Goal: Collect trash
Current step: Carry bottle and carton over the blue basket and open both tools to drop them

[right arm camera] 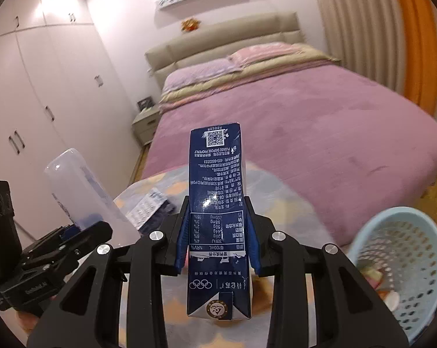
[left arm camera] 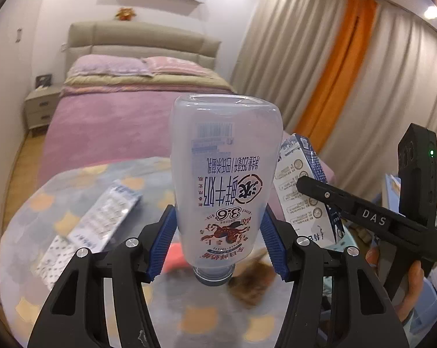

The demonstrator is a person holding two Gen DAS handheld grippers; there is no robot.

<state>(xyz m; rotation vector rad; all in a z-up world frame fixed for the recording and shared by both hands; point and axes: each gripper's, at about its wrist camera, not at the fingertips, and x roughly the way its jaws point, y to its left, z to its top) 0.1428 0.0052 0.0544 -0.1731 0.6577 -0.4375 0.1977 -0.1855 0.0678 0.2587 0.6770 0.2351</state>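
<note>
Left wrist: tongs [left arm camera: 218, 226] around inverted bottle [left arm camera: 224, 156]

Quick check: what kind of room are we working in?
A bedroom, most likely: a bed with a padded headboard, a nightstand beside it, and tall wardrobes along the wall.

"3.6" on bottle [left arm camera: 227, 174]; "PLEASE DISPOSE PROPERLY" on carton [right arm camera: 217, 203]; perhaps "DAS" on gripper [left arm camera: 314, 185]

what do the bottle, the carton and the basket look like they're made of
Translucent milk bottle: frosted plastic, judging by the cloudy see-through wall with print straight on it.
Dark blue milk carton: coated paperboard, judging by the glossy print and folded, creased end flaps.
Light blue perforated basket: probably moulded plastic, with a smooth rim and regular holes.
</note>
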